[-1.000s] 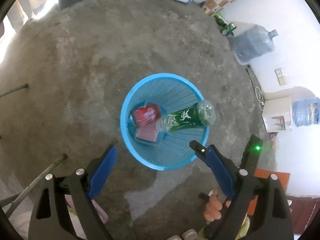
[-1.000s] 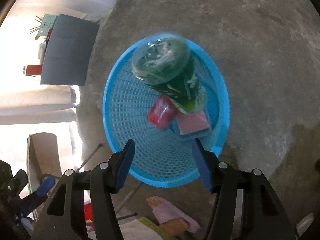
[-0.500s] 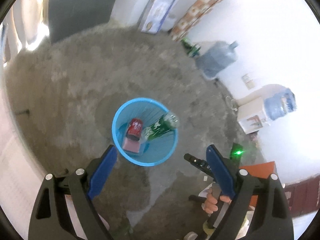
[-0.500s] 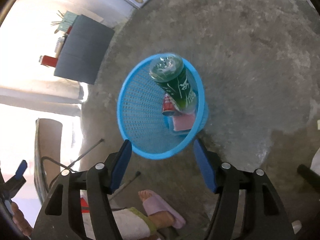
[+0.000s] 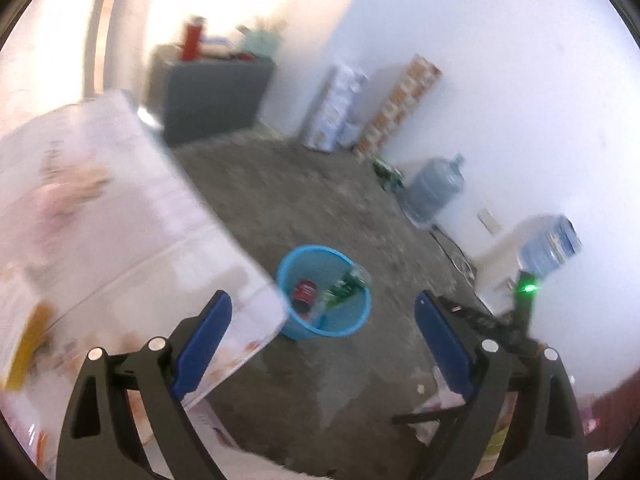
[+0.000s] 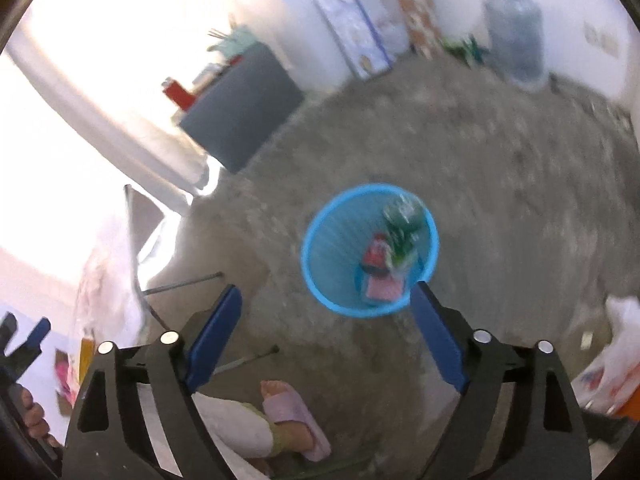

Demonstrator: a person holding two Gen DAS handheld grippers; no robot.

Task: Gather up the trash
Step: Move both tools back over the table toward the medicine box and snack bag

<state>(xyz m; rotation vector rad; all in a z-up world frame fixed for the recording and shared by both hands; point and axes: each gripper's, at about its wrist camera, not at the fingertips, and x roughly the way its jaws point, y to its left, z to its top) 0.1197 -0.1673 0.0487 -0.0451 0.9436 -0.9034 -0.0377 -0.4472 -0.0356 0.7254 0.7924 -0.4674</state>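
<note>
1. Left gripper (image 5: pixel 322 318): jaws spread wide, holding nothing, raised above the floor.
2. Right gripper (image 6: pixel 326 316): jaws spread wide, likewise empty.
3. Blue mesh basket (image 6: pixel 320 256): stands on the concrete floor (image 6: pixel 500 200), well below both grippers.
4. Basket contents: green bottle (image 6: pixel 402 226) leaning against the rim, red can (image 6: pixel 376 254), pink packet (image 6: pixel 382 290) (all blurred).

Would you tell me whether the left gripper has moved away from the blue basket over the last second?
Yes. The left gripper has pulled up and back: the blue basket on the floor now looks far smaller between its open fingers.
</note>
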